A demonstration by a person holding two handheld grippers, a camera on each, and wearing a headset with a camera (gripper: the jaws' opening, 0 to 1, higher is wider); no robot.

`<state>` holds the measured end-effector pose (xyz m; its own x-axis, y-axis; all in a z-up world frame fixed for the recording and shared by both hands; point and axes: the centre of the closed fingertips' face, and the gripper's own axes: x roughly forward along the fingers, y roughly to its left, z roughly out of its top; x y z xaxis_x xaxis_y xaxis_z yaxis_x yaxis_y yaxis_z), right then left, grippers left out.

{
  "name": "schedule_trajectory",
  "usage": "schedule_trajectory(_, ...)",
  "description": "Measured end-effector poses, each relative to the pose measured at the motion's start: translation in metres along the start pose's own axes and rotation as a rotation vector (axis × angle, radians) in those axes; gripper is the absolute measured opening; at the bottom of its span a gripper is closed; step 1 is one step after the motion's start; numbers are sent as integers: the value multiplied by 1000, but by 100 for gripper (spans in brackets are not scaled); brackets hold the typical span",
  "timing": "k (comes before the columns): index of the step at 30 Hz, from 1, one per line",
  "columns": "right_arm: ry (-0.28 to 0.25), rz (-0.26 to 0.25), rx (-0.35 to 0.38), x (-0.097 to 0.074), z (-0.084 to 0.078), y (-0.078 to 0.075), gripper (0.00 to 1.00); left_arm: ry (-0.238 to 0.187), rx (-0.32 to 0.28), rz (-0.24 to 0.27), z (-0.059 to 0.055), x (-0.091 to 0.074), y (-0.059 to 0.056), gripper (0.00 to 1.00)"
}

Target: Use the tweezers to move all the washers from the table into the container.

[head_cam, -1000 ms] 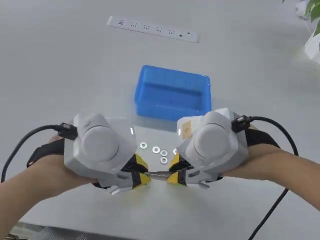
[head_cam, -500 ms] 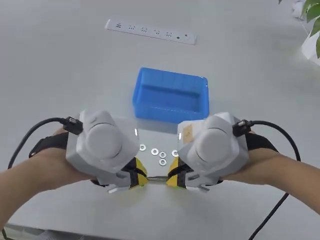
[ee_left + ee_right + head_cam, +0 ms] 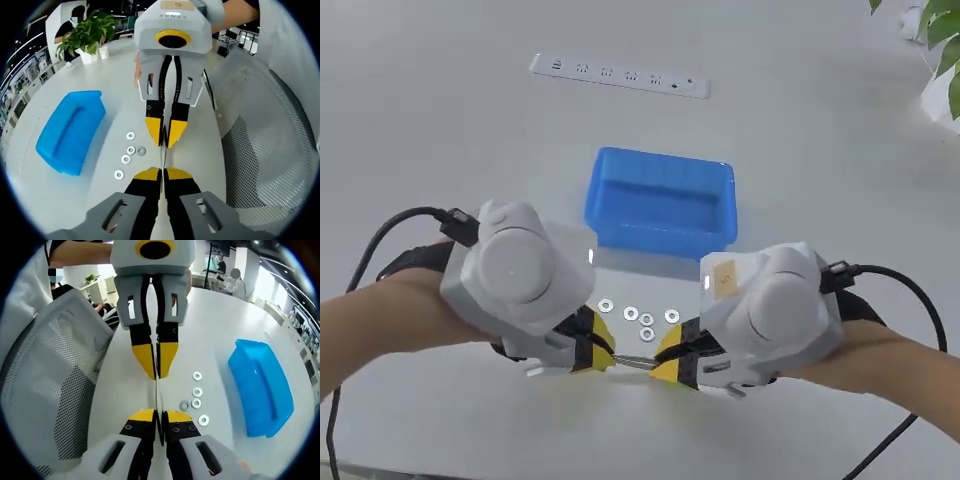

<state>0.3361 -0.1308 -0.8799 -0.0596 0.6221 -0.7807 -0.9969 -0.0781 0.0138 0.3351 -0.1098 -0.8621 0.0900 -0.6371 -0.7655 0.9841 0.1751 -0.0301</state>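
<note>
Mesh chair (image 3: 50, 390): at the near edge of the table (image 3: 440, 130), behind your grippers in both gripper views.
Left gripper (image 3: 594, 343): your jaws are pinched narrow on one end of the tweezers (image 3: 634, 361), and the yellow tips point across at your other gripper.
Right gripper (image 3: 672, 362): your jaws are closed down on the other end of the tweezers. They face the left gripper tip to tip, near but not touching.
Tweezers: a thin metal strip bridging the two sets of yellow tips. You cannot tell whether it touches the table.
Washers (image 3: 646, 320): five lie flat and loose on the table just beyond the tweezers. They form a small cluster between your grippers and the container, all outside it.
Container (image 3: 655, 235): a blue rectangular tub standing upright on the table beyond the washers, apart from them.
Power strip (image 3: 620, 75): white, lying across the table well beyond the container.
Plant (image 3: 945, 40): green leaves at the far right corner of the head view.
</note>
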Motion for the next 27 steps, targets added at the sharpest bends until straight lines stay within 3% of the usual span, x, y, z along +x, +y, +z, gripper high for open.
schedule_trajectory(8, -49, -24, 5, -4, 4, -2, 7, -23, 42, -10, 9, -8, 1, 6)
schedule_trajectory(15, -135, -37, 48, -8, 12, -1, 7, -63, 69, -21, 18, -20, -1, 6)
schedule_trajectory(22, -207, -40, 69, -7, 18, 1, 7, -72, 71, -28, 22, -26, -4, 6)
schedule_trajectory(27, -302, -40, 111, -10, 22, 2, 6, -126, 51, -29, 31, -33, -5, 6)
